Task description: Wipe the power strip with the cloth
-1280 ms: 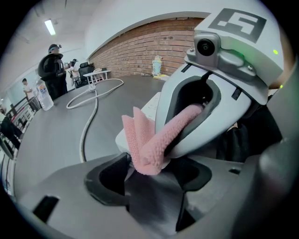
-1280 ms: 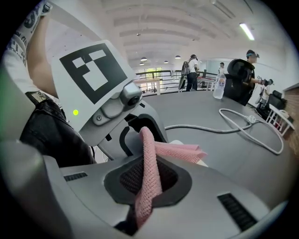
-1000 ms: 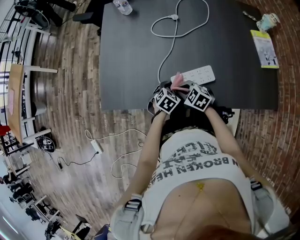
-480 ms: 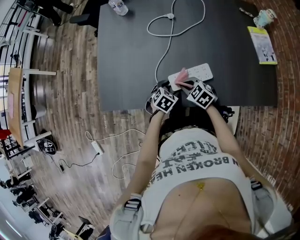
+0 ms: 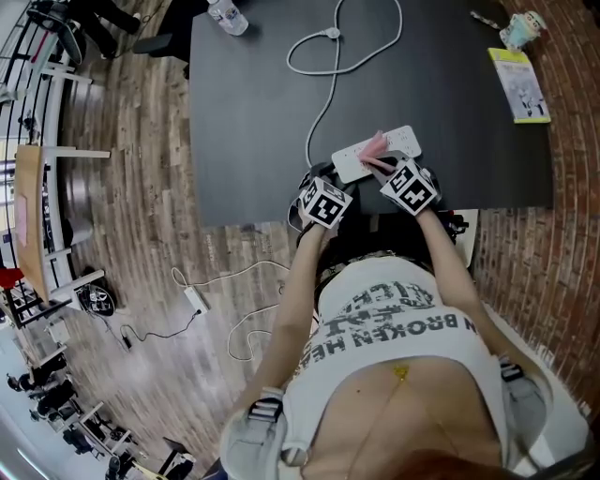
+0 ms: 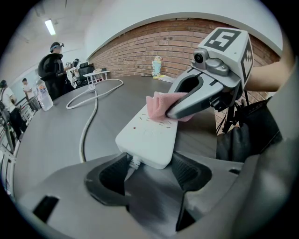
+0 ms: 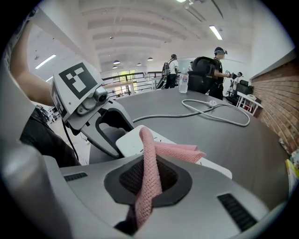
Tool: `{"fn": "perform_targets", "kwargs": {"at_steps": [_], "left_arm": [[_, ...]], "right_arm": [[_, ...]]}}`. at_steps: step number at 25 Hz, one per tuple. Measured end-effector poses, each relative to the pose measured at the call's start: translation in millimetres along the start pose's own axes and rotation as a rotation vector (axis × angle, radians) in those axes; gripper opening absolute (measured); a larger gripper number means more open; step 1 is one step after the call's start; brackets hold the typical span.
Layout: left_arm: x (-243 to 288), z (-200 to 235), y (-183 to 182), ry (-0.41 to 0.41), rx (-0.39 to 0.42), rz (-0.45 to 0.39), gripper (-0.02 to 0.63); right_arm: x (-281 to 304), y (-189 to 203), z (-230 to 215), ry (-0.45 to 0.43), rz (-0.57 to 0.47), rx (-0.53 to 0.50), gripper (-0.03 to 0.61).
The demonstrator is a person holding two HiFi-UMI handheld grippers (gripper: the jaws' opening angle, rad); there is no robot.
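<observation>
Left gripper view: your left claw (image 6: 148, 164) clamps the power strip (image 6: 148, 134), right claw (image 7: 148, 179) pinches the cloth (image 7: 150, 151). You'd wanna drag flat, pressing lightly.

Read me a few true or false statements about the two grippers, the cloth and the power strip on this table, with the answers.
1. The right gripper is shut on a pink cloth. True.
2. The cloth lies on the bare table, away from the power strip. False: it rests on the strip's top face.
3. The left gripper has the cable end of the power strip between its jaws. True.
4. The power strip's cable is black. False: it is white.
5. A water bottle stands right beside the power strip. False: it stands at the table's far corner.
</observation>
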State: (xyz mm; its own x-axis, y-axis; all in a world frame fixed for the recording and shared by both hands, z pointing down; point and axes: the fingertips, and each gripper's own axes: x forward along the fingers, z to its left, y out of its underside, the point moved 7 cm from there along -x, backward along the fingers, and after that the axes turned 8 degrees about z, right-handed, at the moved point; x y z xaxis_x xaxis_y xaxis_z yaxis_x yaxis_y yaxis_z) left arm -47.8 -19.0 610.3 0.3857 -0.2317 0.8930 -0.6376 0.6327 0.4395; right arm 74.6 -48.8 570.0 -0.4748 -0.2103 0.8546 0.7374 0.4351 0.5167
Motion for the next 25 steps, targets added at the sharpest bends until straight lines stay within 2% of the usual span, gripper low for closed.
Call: {"fn": "perform_targets", "kwargs": {"at_steps": [15, 25], "left_arm": [[-1, 1, 2, 0.004, 0.002, -0.002, 0.278], [-1, 3, 2, 0.009, 0.006, -0.004, 0.278]], "right_arm": [[-4, 6, -5, 0.045, 0.005, 0.022, 0.015], [-14, 19, -24, 0.097, 0.019, 0.094, 0.016]]}}
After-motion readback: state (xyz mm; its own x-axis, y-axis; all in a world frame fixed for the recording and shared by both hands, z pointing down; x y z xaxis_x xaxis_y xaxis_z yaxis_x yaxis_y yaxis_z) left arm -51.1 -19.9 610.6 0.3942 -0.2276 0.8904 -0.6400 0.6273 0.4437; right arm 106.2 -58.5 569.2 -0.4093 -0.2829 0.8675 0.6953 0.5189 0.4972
